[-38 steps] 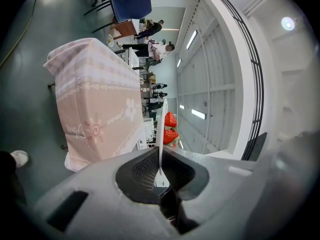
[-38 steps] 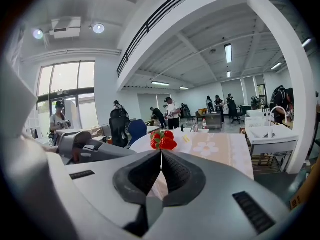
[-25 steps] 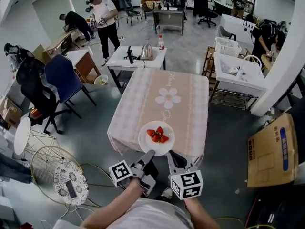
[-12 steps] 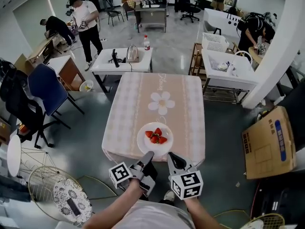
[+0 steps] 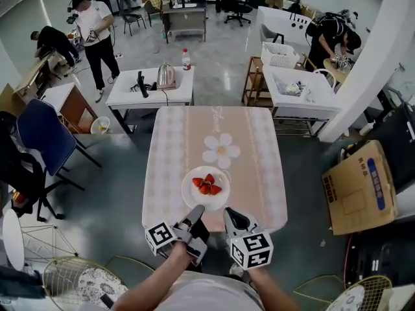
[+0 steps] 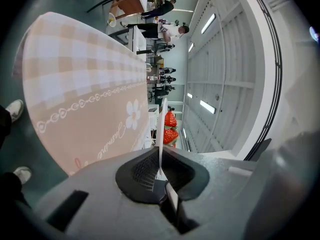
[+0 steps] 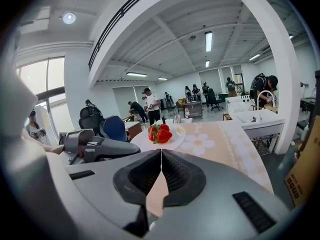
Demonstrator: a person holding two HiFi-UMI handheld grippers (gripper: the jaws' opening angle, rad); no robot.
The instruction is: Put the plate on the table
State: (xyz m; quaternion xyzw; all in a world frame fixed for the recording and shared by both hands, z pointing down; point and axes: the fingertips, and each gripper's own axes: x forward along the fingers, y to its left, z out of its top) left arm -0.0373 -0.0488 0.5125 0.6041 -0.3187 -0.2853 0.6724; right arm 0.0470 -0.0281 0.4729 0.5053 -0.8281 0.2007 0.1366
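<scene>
A white plate (image 5: pixel 193 196) with strawberries (image 5: pixel 206 184) on it is over the near end of the table (image 5: pixel 246 148), which has a pink checked cloth with a flower print. My left gripper (image 5: pixel 196 211) is shut on the plate's near rim. In the left gripper view the rim (image 6: pixel 161 129) runs edge-on between the pads, with the strawberries (image 6: pixel 170 126) beyond. I cannot tell whether the plate touches the cloth. My right gripper (image 5: pixel 227 214) is just right of the rim, shut on nothing. The right gripper view shows the plate (image 7: pixel 175 138) ahead of the closed tips (image 7: pixel 161 154).
Behind the table stands a white side table with a kettle (image 5: pixel 165 76) and a bottle (image 5: pixel 186 59). A blue chair (image 5: pixel 42 138) is at the left. A white sink cart (image 5: pixel 298 92) and a cardboard box (image 5: pixel 356 190) are at the right. People work at the far end.
The view has moved forward and the plate now lies farther in from the table's near edge. Both grippers keep the same hold and spacing.
</scene>
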